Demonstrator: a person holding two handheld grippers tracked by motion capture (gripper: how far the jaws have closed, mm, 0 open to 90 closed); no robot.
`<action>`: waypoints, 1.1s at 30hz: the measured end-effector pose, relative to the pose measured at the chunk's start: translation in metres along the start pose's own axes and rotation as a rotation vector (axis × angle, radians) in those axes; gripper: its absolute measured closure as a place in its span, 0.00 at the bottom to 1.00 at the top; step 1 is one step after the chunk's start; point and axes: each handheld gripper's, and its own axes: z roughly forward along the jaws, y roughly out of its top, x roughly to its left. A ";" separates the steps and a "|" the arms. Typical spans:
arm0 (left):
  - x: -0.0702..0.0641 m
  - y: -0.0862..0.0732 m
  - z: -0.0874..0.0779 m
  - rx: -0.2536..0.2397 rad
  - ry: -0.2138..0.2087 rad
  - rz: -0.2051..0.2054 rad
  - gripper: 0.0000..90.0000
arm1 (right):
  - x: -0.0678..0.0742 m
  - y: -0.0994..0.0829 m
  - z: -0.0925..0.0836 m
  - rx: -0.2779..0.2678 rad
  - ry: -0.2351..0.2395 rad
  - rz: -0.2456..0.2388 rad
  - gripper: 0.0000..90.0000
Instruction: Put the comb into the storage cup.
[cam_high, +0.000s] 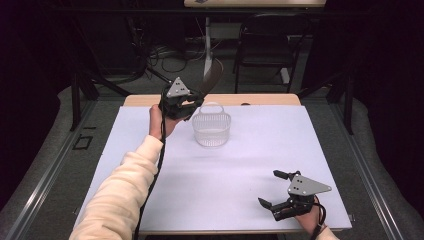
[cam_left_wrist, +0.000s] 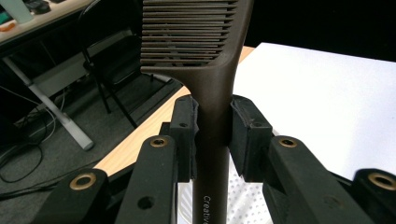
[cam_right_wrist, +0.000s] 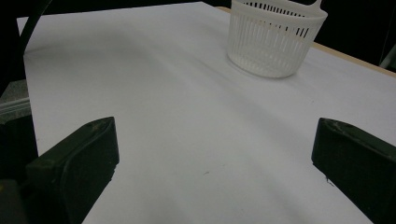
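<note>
comb (cam_left_wrist: 212, 88): dark brown, wide-toothed, sitting upright through the centre of the left gripper view, teeth filling the top centre of that frame and pointing toward frame left, handle running down to the bottom edge with pale lettering starting "Creativ" near the bottom. In the high view the comb (cam_high: 212, 76) is showing as a dark curved blade in the upper centre, sticking up and to the right from the gripper.
left gripper (cam_left_wrist: 212, 135): jaws pressing on the comb's handle from both sides, just below where the teeth begin; both pads touching the handle. In the high view the left gripper (cam_high: 196, 101) is sitting upper centre-left, grey three-cornered plate on top, held above the far-left part of the sheet.
left hand (cam_high: 161, 120): wrapping the left gripper from below, cream sleeve running down to the bottom left of the high view.
basket (cam_high: 211, 128): white slotted plastic, handle arching over it, standing upright on the sheet in the upper centre of the high view, just right of the left gripper; not touching the comb as far as I can tell. In the right gripper view the basket (cam_right_wrist: 276, 37) is in the upper right.
right gripper (cam_high: 278, 190): lower right of the high view, jaws standing wide apart with nothing between them, low over the sheet. In its own view the right gripper (cam_right_wrist: 212, 158) is showing bare sheet between its jaws.
white sheet (cam_high: 240, 175): covering most of the table.
table (cam_high: 145, 100): wooden edge showing along the far side.
chair (cam_high: 267, 45): dark folding one, upper right-centre of the high view, beyond the table.
</note>
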 end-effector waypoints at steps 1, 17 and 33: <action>0.000 0.000 0.000 0.000 -0.003 0.002 0.80 | 0.000 0.000 0.000 0.000 0.000 0.000 0.00; -0.004 0.009 0.008 -0.047 0.007 0.007 0.80 | 0.000 0.000 0.000 -0.001 -0.001 -0.001 0.00; -0.004 0.008 0.017 -0.079 0.008 -0.010 0.80 | 0.000 0.000 -0.001 0.001 -0.002 -0.003 0.00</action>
